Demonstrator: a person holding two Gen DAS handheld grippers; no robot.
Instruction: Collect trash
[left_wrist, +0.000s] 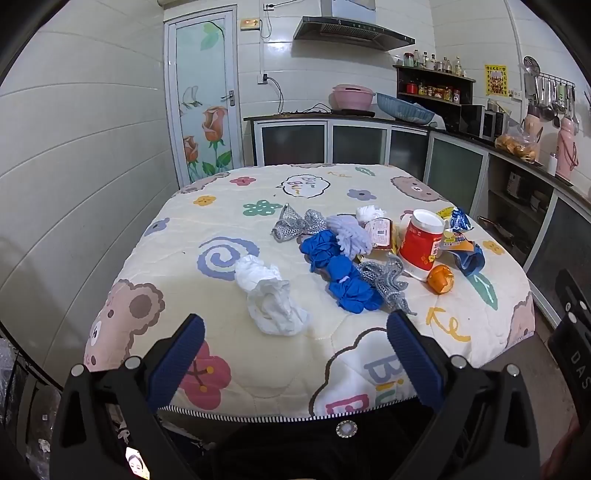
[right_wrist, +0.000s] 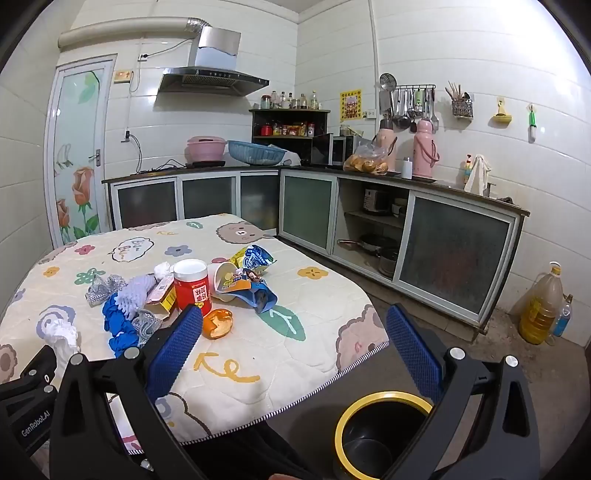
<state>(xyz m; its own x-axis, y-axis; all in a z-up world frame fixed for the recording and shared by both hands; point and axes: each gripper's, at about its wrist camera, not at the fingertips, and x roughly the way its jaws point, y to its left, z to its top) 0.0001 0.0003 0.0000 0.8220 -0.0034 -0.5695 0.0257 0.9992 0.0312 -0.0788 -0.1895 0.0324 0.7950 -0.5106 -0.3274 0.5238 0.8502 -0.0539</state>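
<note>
Here, both grippers hang wide open and empty at the table's (left_wrist: 258, 369) near edge, bare quilted cloth between them and the trash.
Only the right wrist view shows the yellow-rimmed bin (right_wrist: 384, 435) on the floor beside the table; left gripper (left_wrist: 295, 332) faces crumpled white tissue (left_wrist: 271, 301), right gripper (right_wrist: 293, 325) sits near the orange peel (right_wrist: 218, 323) and red jar (right_wrist: 192, 286).

My view: white tiled walls (right_wrist: 461, 55), range hood (right_wrist: 212, 79) above dark L-shaped counter (right_wrist: 229, 170), frosted sliding cabinet doors (right_wrist: 454, 254) below, rose-painted glass door (right_wrist: 79, 155) far left, utensil rail (right_wrist: 412, 88), bare concrete floor (right_wrist: 517, 354). Lighting bright, even.
</note>
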